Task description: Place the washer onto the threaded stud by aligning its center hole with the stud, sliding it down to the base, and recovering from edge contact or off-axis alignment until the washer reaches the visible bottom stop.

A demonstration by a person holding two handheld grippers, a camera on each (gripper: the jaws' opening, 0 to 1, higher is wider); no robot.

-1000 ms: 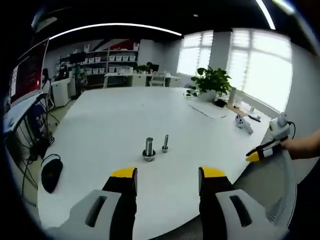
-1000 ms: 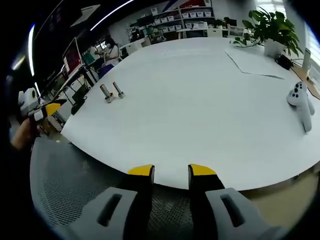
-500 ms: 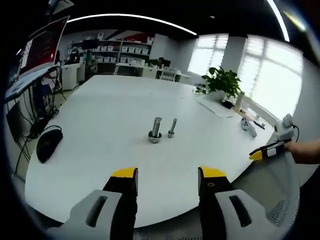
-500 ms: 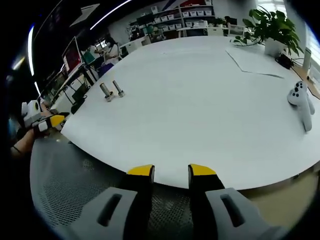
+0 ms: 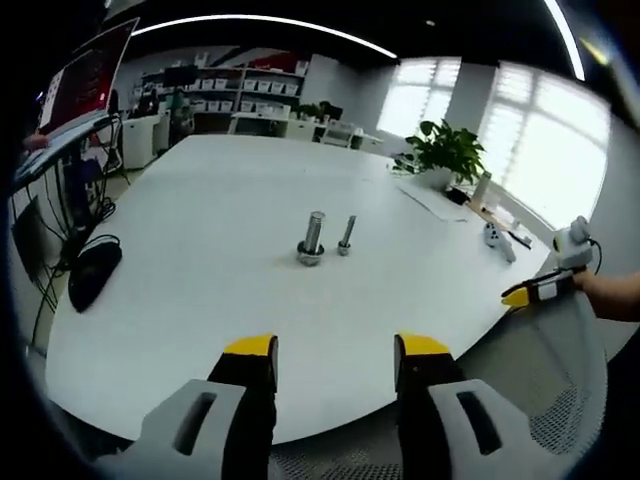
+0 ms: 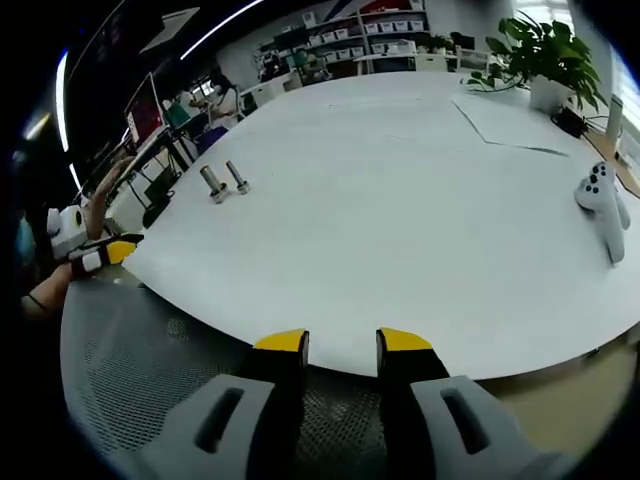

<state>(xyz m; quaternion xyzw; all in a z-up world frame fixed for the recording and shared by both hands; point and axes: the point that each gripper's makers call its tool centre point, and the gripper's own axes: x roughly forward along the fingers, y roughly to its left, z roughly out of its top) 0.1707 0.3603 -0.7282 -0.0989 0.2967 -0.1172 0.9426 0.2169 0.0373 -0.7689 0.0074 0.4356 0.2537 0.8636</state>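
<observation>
Left hand-held gripper (image 5: 335, 350) and right hand-held gripper (image 6: 343, 342), jaws apart, empty; ahead of the left, on the desk (image 5: 200, 260), threaded stud (image 5: 313, 236) beside smaller bolt (image 5: 346, 235).

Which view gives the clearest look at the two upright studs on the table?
The left gripper view: the thick stud and thin stud stand near centre, clearly apart. The right gripper view shows them small, tilted, far left.

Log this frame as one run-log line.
phase: pre-approach | left gripper: open, empty | right gripper: open, empty | studs: upright on table | washer: unclear
</observation>
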